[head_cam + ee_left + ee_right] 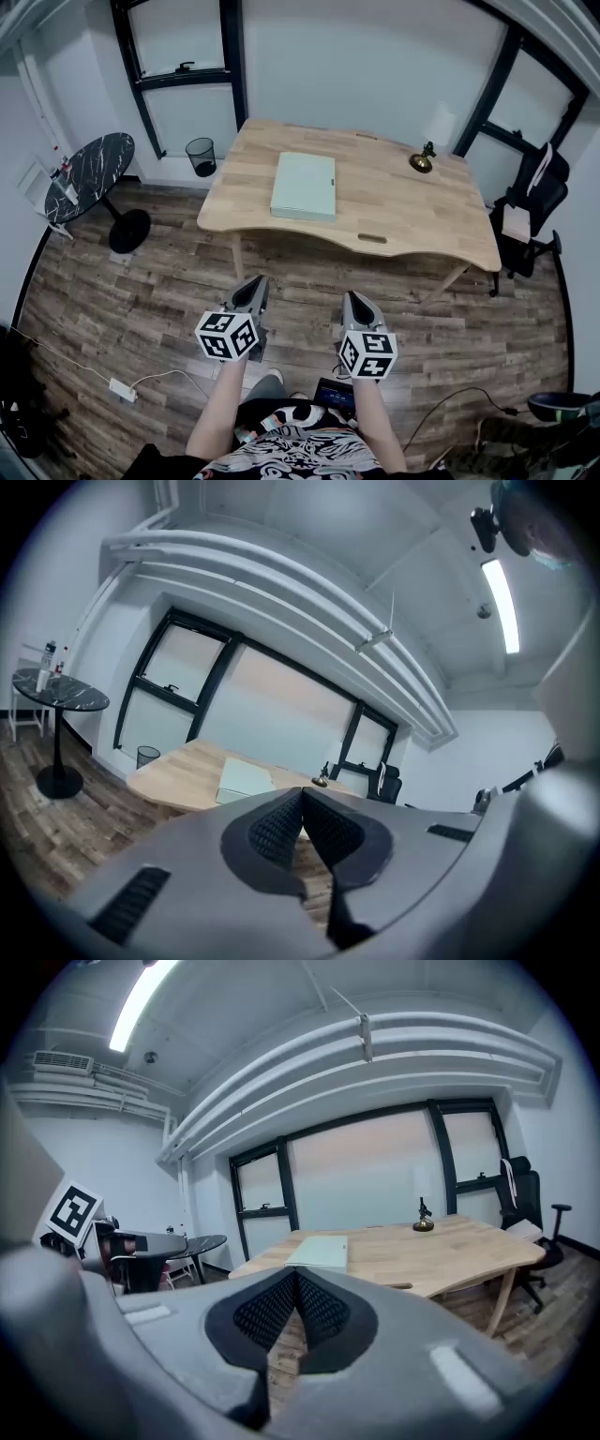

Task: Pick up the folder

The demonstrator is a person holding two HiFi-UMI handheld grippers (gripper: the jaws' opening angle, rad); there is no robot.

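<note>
A pale green folder [304,186] lies flat on the wooden table [394,211], left of its middle; it also shows as the folder [244,778] in the left gripper view and the folder [319,1251] in the right gripper view. My left gripper [258,282] and right gripper [355,298] hover side by side over the floor, well short of the table's near edge. Both are shut with nothing between the jaws, as the left gripper [301,794] and right gripper [297,1276] tips meet.
A small brass figure [423,160] stands at the table's far right. A black office chair [527,220] is to the right, a round black side table [90,176] and a wire bin [201,155] to the left. Cables and a power strip [123,389] lie on the floor.
</note>
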